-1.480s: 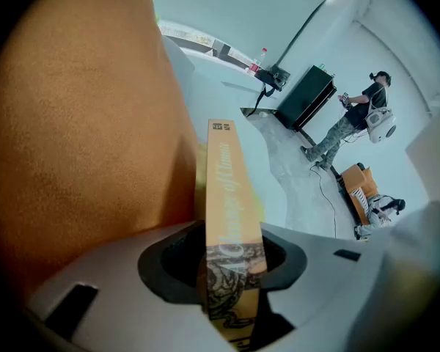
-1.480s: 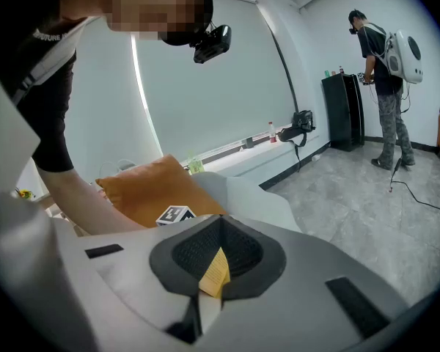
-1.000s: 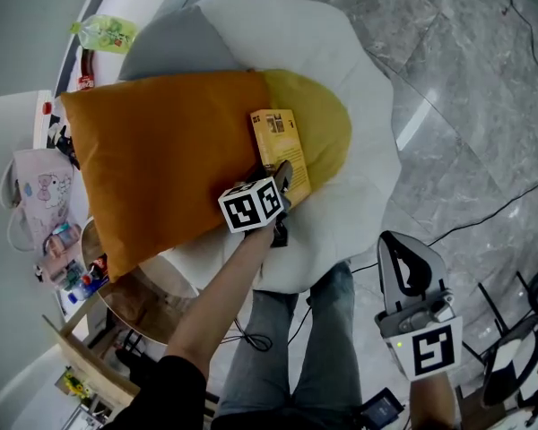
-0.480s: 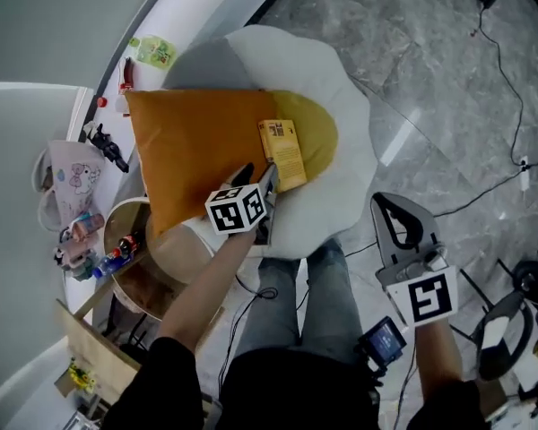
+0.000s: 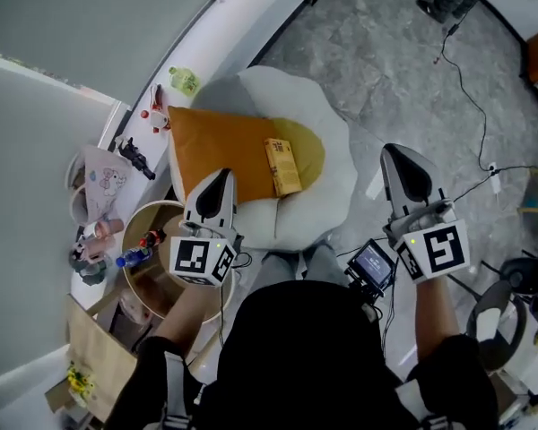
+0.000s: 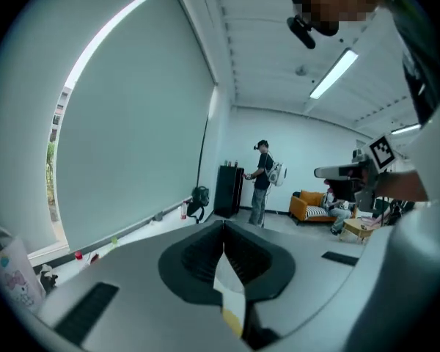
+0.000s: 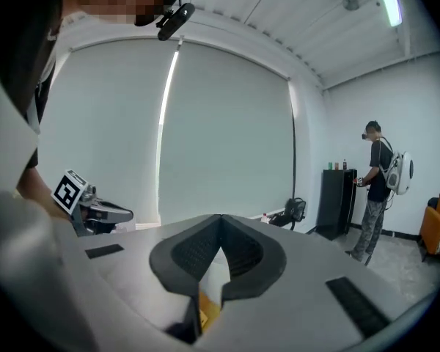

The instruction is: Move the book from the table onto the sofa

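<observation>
1. The left gripper (image 5: 218, 184) is held up ahead of the person. Its jaws have just been closing and now meet at the tips with nothing between them.
2. The right gripper (image 5: 405, 161) is held well apart from it on the right. Its jaws are pressed together too, and it carries nothing. A small lit screen (image 5: 374, 264) sits just beside its marker cube.
3. A brown paper bag (image 5: 94, 361) stands at the near left, by the person's side.
4. Under the left gripper is a round wooden table (image 5: 152, 210), with a blue-capped bottle (image 5: 131, 258) at its left edge. A printed bag (image 5: 100, 179) lies just beyond it.
5. The white sofa (image 5: 336, 164) lies past the table, its near edge just under the left gripper's tips in the head view.
6. An orange cushion (image 5: 220, 146) covers the sofa's left half.
7. The book (image 5: 282, 167) lies flat on the sofa at the cushion's right edge, apart from both grippers.
8. A green packet (image 5: 185, 81) sits on the ledge behind the sofa's far edge, and a cable (image 5: 462, 70) trails over the grey floor to the right.
9. Far across the room a person (image 6: 262, 183) stands at a black cabinet (image 6: 228, 191).
</observation>
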`<state>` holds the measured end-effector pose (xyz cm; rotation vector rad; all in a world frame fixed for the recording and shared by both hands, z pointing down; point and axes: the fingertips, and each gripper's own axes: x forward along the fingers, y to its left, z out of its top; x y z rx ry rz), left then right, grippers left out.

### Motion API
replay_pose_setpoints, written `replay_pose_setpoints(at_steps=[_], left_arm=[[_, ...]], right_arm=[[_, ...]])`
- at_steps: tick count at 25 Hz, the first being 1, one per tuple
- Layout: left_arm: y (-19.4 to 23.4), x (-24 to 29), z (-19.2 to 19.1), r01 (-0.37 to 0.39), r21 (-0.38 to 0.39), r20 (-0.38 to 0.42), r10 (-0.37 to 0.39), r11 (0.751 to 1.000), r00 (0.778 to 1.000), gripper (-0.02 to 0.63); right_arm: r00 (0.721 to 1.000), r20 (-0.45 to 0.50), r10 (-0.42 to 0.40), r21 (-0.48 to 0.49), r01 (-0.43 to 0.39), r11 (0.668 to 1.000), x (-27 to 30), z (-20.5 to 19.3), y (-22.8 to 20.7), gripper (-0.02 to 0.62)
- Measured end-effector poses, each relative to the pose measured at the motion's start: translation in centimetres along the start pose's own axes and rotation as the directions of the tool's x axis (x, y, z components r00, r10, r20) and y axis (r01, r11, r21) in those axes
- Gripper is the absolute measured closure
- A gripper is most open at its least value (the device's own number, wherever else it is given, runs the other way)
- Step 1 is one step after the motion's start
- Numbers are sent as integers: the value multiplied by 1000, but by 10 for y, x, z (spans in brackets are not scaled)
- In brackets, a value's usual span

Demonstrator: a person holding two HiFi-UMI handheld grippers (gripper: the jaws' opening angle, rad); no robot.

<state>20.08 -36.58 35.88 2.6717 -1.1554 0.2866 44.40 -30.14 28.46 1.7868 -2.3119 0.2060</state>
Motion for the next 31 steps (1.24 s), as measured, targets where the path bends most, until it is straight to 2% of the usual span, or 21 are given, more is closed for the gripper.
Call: replay_pose_setpoints(at_steps=[5, 10, 18, 31], left_arm=[[-17, -62, 73, -5, 85, 156, -8, 996, 988, 592], [-32, -104, 105, 2, 86, 243, -22, 996, 970, 592], [-41, -106, 123, -3, 86, 283, -22, 996, 959, 591], [-44, -81, 126, 23, 61, 272, -39, 998, 961, 591]], right_arm=[[997, 76, -33, -13, 34, 999, -28, 44, 14, 586], [990, 125, -65, -16, 67, 998, -49, 64, 26, 586], [984, 169, -61, -28, 67, 997, -53, 76, 26, 586], [983, 165, -76, -35, 82, 996, -44, 75, 17, 586]])
